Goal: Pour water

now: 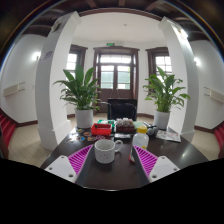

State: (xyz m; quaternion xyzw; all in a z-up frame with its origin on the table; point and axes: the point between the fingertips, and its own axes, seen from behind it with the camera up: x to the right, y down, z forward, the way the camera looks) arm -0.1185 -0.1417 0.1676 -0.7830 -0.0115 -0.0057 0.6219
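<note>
Claw (107, 163): we see it spread wide, holding nothing, its two fingers low over the near part of the counter.
Pads: we see a magenta pad on the left finger (79, 160) and another on the right finger (144, 162), both facing inward.
Cup (105, 151): we find a white mug standing upright on the counter between the fingers, with a clear gap on each side; its handle points to the right.
Counter (120, 178): we see a dark, round top carrying the cup and a row of things farther back.
Items beyond the cup: we make out a red object (102, 129), a small white cup (139, 140) to the right and a pale bottle-like shape (143, 129) behind it; we cannot tell which of them holds water.
Plants: we see a leafy plant in a white pot on the left (80, 93) and another on the right (163, 93).
Room: we see white pillars (55, 75) and a wooden double door (116, 72) at the back.
</note>
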